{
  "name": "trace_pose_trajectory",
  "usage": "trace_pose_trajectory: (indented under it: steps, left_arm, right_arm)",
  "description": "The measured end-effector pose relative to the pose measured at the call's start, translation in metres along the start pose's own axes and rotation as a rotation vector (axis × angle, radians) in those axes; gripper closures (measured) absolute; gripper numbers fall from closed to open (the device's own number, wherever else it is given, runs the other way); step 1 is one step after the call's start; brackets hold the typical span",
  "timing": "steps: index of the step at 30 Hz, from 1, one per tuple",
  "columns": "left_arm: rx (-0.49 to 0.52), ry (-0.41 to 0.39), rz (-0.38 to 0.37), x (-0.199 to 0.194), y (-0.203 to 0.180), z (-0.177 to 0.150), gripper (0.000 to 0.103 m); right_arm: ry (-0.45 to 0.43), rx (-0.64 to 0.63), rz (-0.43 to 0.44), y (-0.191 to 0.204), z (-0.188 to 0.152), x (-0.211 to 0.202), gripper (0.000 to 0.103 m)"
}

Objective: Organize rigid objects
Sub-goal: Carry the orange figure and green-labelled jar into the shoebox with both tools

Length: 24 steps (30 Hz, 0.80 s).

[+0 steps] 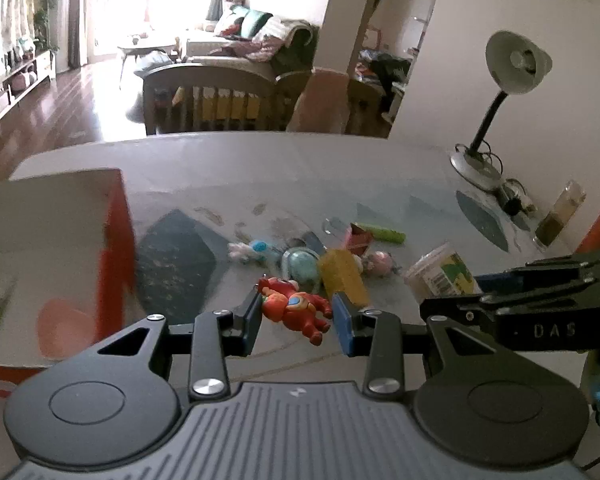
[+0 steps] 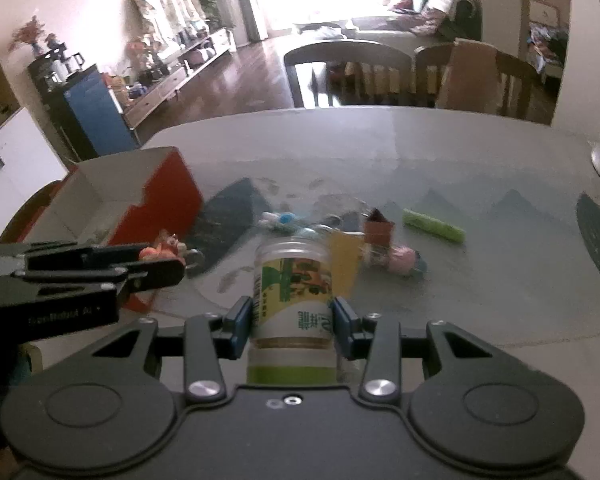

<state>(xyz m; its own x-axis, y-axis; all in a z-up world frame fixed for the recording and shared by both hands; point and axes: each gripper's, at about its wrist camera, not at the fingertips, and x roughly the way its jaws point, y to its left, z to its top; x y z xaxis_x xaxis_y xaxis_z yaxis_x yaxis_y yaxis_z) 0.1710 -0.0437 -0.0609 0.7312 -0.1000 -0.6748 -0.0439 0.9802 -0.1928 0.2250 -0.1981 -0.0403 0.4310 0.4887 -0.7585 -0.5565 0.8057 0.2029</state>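
Note:
My left gripper (image 1: 296, 318) is shut on a red toy figure (image 1: 294, 306) and holds it above the table, just right of the open red and white cardboard box (image 1: 52, 240). My right gripper (image 2: 293, 318) is shut on a clear plastic jar with a green and yellow label (image 2: 294, 292), lying along the fingers. The jar also shows in the left wrist view (image 1: 440, 272), and the figure in the right wrist view (image 2: 162, 249). A pile of small toys lies mid-table: a yellow block (image 1: 342, 276), a teal ball (image 1: 302, 266), a green stick (image 1: 382, 233), a pink figure (image 2: 406, 260).
A desk lamp (image 1: 500, 92) stands at the table's far right beside a glass bottle (image 1: 560, 214). Wooden chairs (image 2: 352, 72) stand behind the far table edge. The box (image 2: 140, 196) sits at the table's left side with an orange bowl (image 1: 66, 326) inside.

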Motion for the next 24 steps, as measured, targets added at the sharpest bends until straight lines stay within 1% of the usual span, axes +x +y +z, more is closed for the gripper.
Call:
trace_pose_trajectory:
  steps: [7, 14, 24]
  left_arm:
    - [-0.020, -0.042, 0.018, -0.030, 0.031, 0.013, 0.065]
    - [-0.024, -0.076, 0.046, -0.056, 0.070, 0.024, 0.065]
    - [-0.055, -0.073, 0.097, -0.078, 0.138, 0.025, 0.065]
  right_arm:
    - [-0.027, -0.045, 0.017, 0.041, 0.011, -0.005, 0.062]
    - [-0.050, -0.087, 0.048, 0.085, 0.027, -0.001, 0.062]
    - [-0.062, -0.121, 0.083, 0.146, 0.047, 0.024, 0.062]
